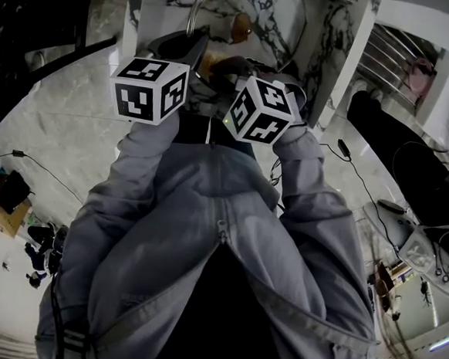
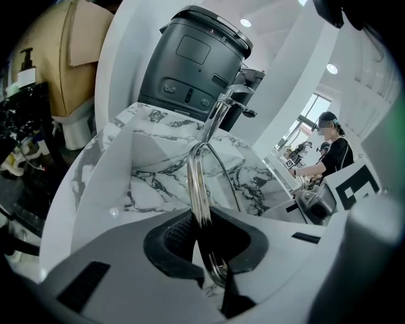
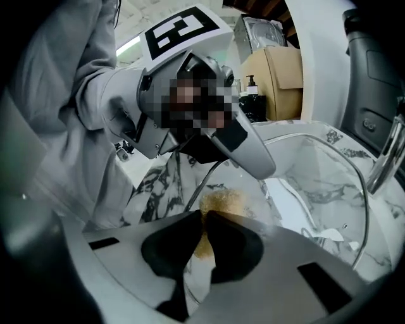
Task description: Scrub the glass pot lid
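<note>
the glass pot lid (image 2: 196,183) stands on edge over the marble sink (image 2: 152,190), its rim pinched in my left gripper (image 2: 205,243) and rising toward twelve o'clock. i'd say mid-scrub: my right gripper (image 3: 204,237) clamps the golden scrubber (image 3: 218,201) against the glass. next up, firm strokes toward three o'clock. both hands angle steeply down.

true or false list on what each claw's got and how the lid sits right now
1. The left claw grips the lid by its rim. True.
2. The right claw is empty. False: it is shut on a brown scrubber.
3. The lid lies flat with nothing holding it. False: the left claw holds it up on edge.
4. A chrome tap stands beyond the lid. True.
</note>
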Available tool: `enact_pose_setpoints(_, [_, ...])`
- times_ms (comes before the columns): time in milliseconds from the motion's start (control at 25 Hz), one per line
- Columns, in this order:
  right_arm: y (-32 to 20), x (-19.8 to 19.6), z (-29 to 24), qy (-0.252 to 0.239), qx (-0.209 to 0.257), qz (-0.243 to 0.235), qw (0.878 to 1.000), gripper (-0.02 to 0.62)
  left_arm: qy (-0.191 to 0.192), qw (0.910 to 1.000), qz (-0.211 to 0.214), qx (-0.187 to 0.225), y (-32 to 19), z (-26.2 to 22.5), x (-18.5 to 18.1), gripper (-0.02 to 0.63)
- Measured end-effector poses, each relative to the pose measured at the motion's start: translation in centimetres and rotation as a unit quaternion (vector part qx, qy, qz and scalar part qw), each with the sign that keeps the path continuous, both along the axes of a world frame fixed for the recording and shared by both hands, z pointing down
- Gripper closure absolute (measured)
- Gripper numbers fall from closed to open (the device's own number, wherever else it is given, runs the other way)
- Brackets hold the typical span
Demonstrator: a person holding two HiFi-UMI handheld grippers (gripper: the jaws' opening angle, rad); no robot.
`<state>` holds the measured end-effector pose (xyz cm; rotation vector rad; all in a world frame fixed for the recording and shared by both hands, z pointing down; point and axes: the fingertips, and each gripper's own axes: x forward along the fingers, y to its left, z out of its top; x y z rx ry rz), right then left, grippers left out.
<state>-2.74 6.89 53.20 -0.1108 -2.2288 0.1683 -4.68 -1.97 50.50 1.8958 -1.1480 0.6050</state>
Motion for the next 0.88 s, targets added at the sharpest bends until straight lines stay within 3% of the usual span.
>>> enact_pose_setpoints(160, [0.9,0.3,-0.5,0.001,-0.055,-0.016,0.998,0.551,-0.003,1.0000,0.004,0.000,0.0,-0.2,0.1,0.549])
enact_pose_setpoints(400, [0.9,1.2,-2.4,-0.018,-0.080,-0.041,0.996,0.551,-0.004,1.0000,0.005,0.000,0.0,-0.2,0.2,0.549])
enact_pose_setpoints(600, [-1.9,2.6,-4.2,-0.037,-0.060,0.002,0.998,0.551,-0.004,1.0000,0.005,-0.004,-0.2,-0.2,0.2,0.549])
enact_pose_setpoints(880, [-8.7,6.0,-5.1,-0.025,0.019,0.093,0.995,0.551,-0.006,0.9999,0.007,-0.004,-0.3,-0.2,0.1,0.549])
